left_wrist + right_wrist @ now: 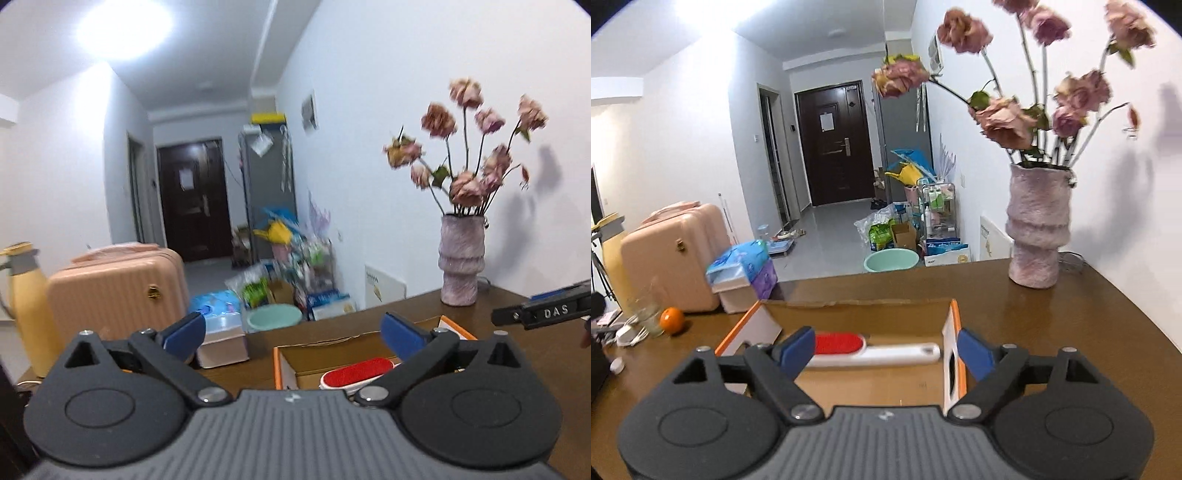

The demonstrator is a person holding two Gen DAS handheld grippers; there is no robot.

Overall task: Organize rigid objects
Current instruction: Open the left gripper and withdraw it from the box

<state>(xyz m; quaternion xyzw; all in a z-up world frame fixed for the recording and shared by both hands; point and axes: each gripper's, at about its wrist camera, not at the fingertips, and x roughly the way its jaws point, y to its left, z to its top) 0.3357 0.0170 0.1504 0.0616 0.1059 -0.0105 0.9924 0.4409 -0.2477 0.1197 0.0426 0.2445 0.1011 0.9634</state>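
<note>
A white lint brush with a red pad [873, 350] lies flat on the floor of an open cardboard box with orange-edged flaps [955, 325] on the brown table. In the left wrist view the same brush [356, 371] shows low in the box [288, 358]. My right gripper [884, 352] hovers above the box, open, with nothing between its blue pads. My left gripper [293, 338] is raised over the box's near left corner, open wide and empty. The right gripper's black body [543, 314] pokes in at the right edge of the left wrist view.
A pink vase of dried roses [1036, 229] stands at the table's far right. On the left sit an orange [671, 320], a glass [650, 314], a tissue pack on a small box [742, 273], a pink suitcase [668, 258] and a yellow jug [27, 306].
</note>
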